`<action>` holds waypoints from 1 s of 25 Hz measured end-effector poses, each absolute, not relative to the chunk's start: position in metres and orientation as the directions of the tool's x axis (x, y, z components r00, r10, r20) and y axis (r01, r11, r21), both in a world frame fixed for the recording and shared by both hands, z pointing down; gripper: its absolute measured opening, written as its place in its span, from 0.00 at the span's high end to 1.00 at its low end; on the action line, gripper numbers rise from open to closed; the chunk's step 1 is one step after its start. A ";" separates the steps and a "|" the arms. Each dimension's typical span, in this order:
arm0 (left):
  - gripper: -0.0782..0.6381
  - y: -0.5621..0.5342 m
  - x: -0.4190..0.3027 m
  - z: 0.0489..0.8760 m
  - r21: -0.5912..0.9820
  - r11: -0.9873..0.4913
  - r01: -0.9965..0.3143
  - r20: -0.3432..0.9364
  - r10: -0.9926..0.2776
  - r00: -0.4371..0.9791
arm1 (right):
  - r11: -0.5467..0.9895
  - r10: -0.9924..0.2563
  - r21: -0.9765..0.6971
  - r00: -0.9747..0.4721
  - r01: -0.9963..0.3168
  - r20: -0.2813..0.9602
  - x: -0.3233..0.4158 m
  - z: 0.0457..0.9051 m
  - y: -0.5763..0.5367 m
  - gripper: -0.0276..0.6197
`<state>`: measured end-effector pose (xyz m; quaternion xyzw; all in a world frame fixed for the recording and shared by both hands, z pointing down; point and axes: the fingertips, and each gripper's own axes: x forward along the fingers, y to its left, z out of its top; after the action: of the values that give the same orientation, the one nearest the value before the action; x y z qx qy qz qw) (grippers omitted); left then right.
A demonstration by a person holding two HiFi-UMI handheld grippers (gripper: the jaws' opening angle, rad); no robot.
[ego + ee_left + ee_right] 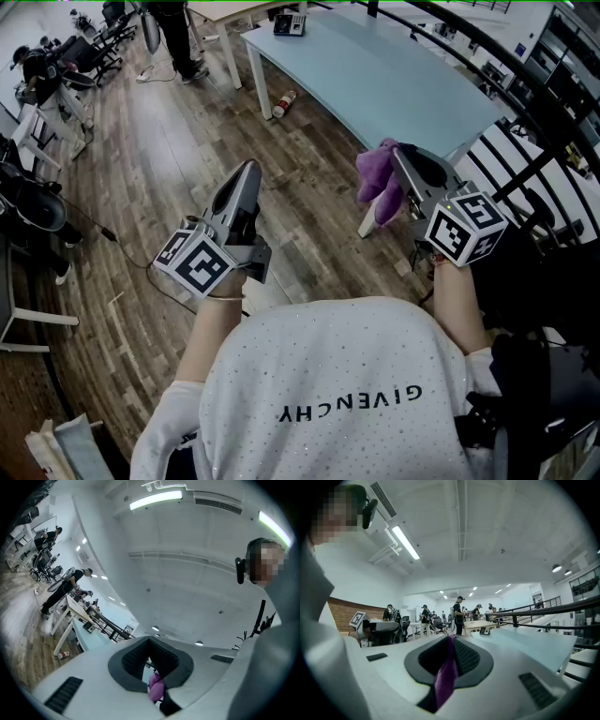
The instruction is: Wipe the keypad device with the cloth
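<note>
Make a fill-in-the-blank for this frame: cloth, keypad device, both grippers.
1. The right gripper clamps a ___ cloth.
2. The keypad device lies on the ___, well away from both grippers.
3. The left gripper is shut on ___.
4. A bottle lies on the wooden ___.
Missing words: purple; table; nothing; floor.

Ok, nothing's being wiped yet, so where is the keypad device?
Head view, top centre: the keypad device sits at the far end of the pale table, well beyond the purple cloth.
</note>
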<state>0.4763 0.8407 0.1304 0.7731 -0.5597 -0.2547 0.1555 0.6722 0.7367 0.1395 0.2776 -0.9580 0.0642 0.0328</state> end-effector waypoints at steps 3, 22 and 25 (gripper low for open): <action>0.89 0.834 0.469 0.128 0.513 -0.324 -0.795 -0.221 -0.945 0.243 | 0.831 -0.540 -0.102 -0.836 -0.547 0.095 0.669 0.138 0.727 0.91; 0.89 0.743 0.410 0.168 0.511 -0.291 -0.809 -0.128 -0.956 0.263 | 0.827 -0.523 -0.117 -0.828 -0.551 0.200 0.583 0.191 0.608 0.90; 0.89 0.712 0.378 0.164 0.533 -0.270 -0.802 -0.150 -0.963 0.224 | 0.831 -0.523 -0.101 -0.831 -0.547 0.191 0.559 0.185 0.565 0.90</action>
<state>0.3780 0.7120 0.1642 0.7627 -0.5785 -0.2307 0.1743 0.5588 0.5650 0.1848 0.2803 -0.9537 0.0757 0.0778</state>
